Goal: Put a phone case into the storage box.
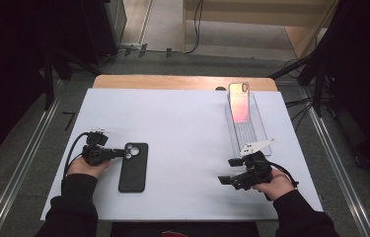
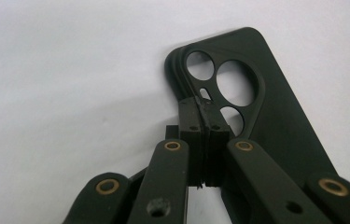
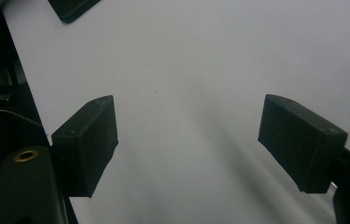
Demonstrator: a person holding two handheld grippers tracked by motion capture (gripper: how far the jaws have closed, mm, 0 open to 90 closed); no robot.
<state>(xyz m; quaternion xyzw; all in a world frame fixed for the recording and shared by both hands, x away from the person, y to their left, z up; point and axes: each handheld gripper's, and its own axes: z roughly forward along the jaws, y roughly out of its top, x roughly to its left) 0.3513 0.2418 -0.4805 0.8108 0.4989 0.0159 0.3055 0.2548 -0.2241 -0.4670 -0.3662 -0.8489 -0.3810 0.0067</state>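
High view: a white table [image 1: 182, 128] spans the middle of the frame. At lower left, the left gripper [image 1: 121, 153] lies level in the person's left hand [image 1: 88, 167], its tips meeting the upper left edge of a black phone case [image 1: 134, 166] that lies flat on the white surface, camera cut-outs toward the top. At lower right, the right gripper [image 1: 223, 178] rests in the right hand [image 1: 271, 185], pointing toward the left of the frame, well apart from the case. In the upper right stands a clear tray [image 1: 264, 136] with a pink phone [image 1: 239, 102] leaning in it.

Left gripper view: the left gripper's [image 2: 201, 108] jaws are pressed together at centre frame, with no gap between the pads. Their tips sit against the rim of the black phone case [image 2: 275, 116] beside its round lens holes. Whether any rim is nipped between the pads, I cannot tell.

Right gripper view: the right gripper's [image 3: 186, 140] jaws stand spread wide, left and right of the frame, with bare white table between them. A corner of the black phone case [image 3: 72, 8] shows at the upper left.
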